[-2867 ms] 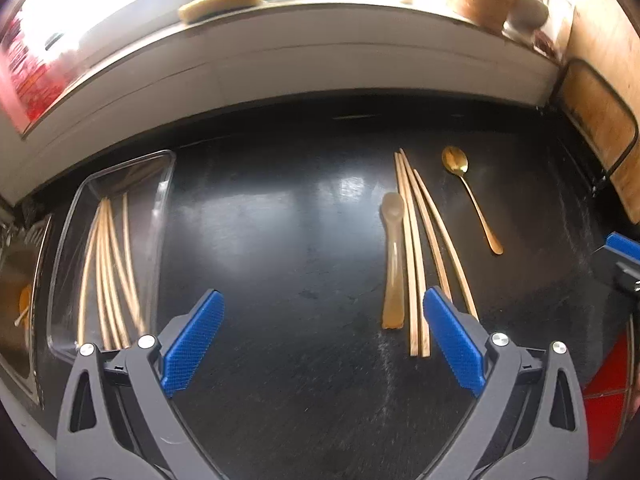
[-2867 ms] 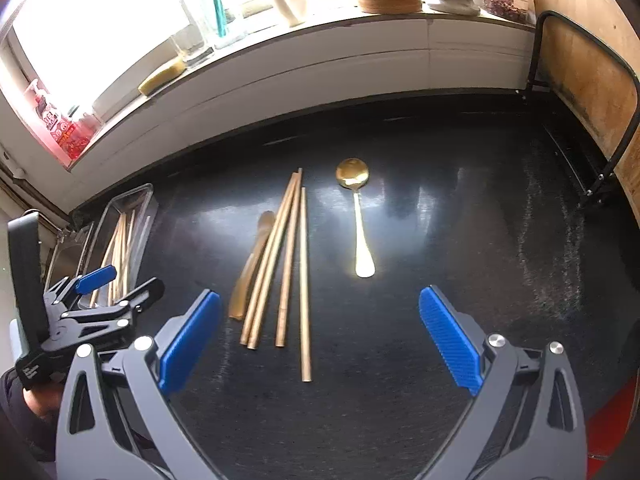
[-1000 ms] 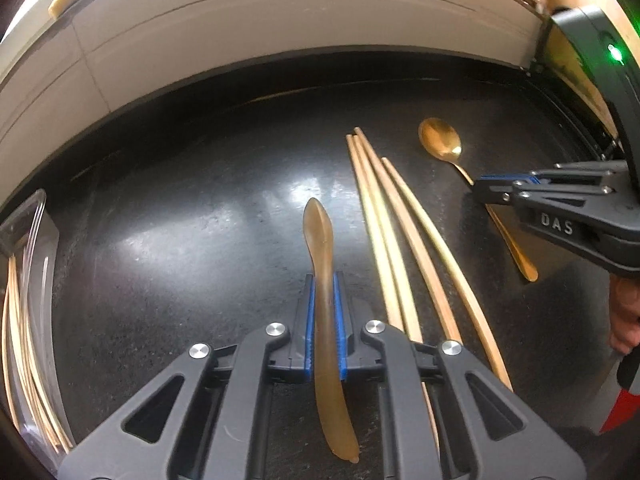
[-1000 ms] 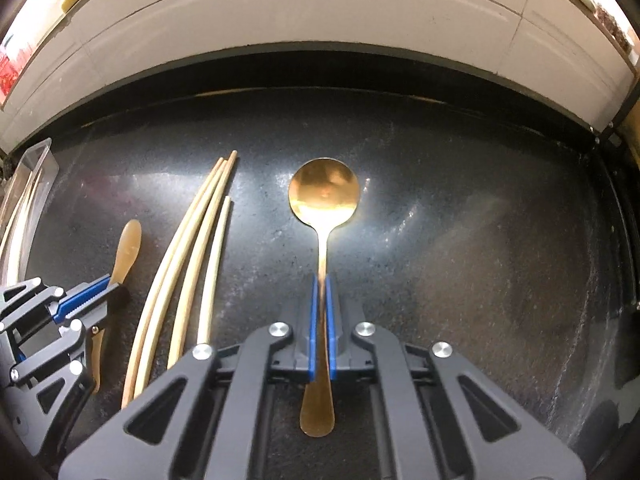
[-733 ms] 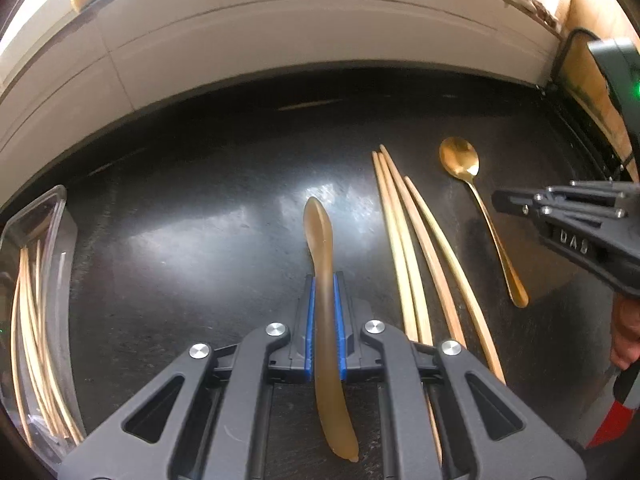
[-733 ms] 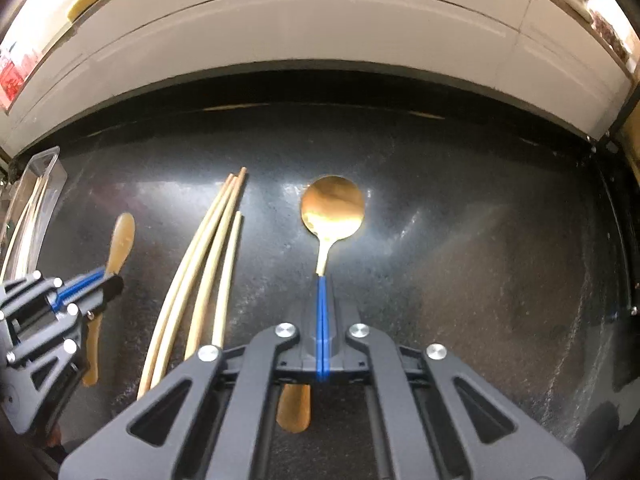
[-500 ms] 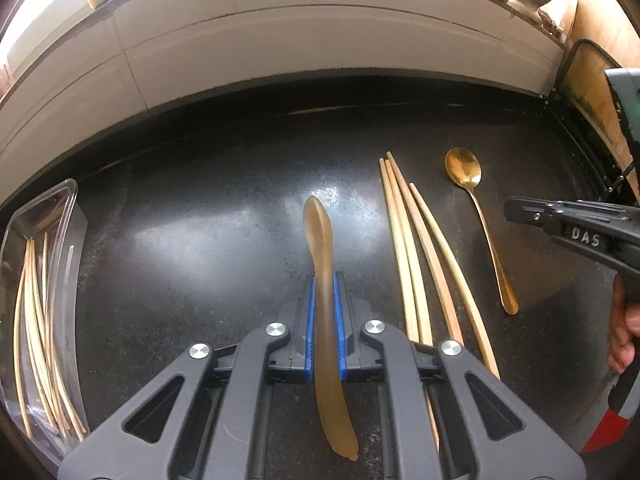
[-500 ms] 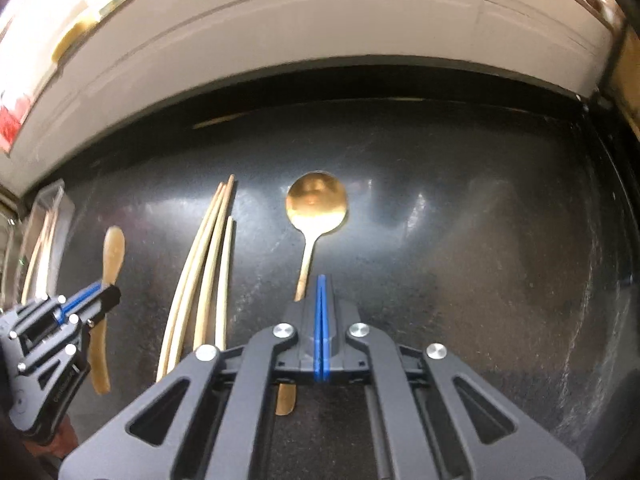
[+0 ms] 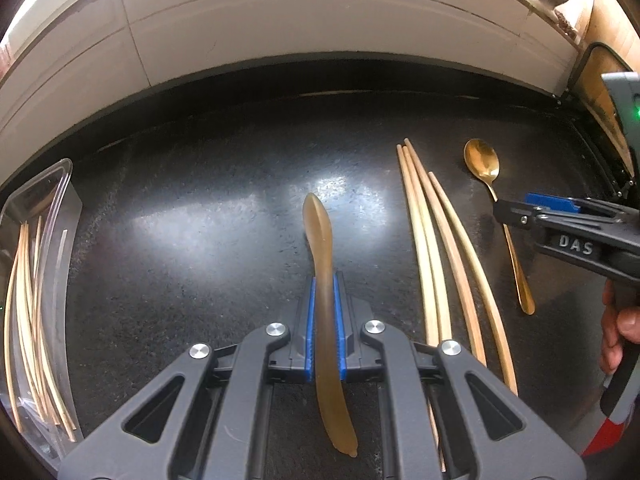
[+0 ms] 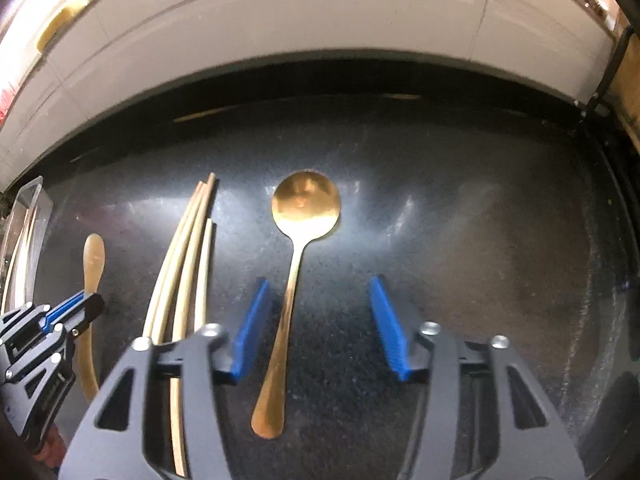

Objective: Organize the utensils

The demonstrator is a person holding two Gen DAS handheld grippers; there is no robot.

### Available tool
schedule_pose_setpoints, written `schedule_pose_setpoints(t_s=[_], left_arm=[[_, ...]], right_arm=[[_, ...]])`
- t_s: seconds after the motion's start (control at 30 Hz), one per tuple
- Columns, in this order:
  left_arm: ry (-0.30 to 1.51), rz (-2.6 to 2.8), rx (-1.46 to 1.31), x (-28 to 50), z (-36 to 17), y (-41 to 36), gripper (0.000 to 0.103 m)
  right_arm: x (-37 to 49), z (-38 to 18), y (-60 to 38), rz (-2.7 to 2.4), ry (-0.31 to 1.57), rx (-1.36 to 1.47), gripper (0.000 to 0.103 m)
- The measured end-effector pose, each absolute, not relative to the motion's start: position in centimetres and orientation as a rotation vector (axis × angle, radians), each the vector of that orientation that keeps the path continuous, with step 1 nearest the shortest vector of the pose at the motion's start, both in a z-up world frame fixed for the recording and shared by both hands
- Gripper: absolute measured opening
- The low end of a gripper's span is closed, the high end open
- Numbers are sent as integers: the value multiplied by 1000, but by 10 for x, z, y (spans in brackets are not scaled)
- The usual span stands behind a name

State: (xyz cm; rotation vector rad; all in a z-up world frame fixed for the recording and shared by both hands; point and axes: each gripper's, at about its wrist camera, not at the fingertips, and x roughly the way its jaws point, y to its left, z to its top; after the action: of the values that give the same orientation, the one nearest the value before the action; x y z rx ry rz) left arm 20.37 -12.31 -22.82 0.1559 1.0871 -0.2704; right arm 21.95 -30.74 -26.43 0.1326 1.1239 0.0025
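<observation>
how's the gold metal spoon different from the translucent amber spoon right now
The gold metal spoon is shiny and opaque with a round bowl; the translucent amber spoon is dull, see-through, with a narrower bowl. The amber spoon is clamped between the pads of the left gripper; the gold spoon lies free on the black counter, between the opening jaws of the right gripper, touched by neither pad. Both point bowl-first toward the white wall.

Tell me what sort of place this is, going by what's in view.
Most likely a home kitchen counter. A dark stone-look worktop runs under a white tiled upstand, and utensils are laid out on it: a gold metal spoon, loose wooden chopsticks, and more chopsticks in a clear plastic tray.
</observation>
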Motion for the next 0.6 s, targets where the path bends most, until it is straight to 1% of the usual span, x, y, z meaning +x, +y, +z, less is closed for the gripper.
schedule_pose_setpoints(t_s=[0.03,0.07,0.1,0.13,0.17,0.37,0.5,0.53,0.6], left_arm=[[1087,-269,155,204,-229,-122,8],[1088,-269,154,204,-230,-122,8],[1091,-269,154,204,-231,-122,8],[1093,-268,152,204,-232,-122,8],[1093,-268,151,205,-232,-122,8],[1091,-267,151,207,-232,-122,8],[1079,-263,147,207,-226,-121,8],[1077,-261,146,207,-225,-121,8],[1071,-256,144,205,-221,-122,8]], right_arm=[[220,-264,-304,2,1119,119,43],[220,-263,-302,5,1118,112,34],[220,-262,-298,1,1114,92,29],[220,-262,-294,6,1114,91,14],[219,-261,-290,12,1120,86,6],[221,-258,-292,11,1153,124,4],[216,-248,-299,11,1130,138,4],[216,-244,-299,20,1123,141,1],[216,-237,-300,25,1110,141,1]])
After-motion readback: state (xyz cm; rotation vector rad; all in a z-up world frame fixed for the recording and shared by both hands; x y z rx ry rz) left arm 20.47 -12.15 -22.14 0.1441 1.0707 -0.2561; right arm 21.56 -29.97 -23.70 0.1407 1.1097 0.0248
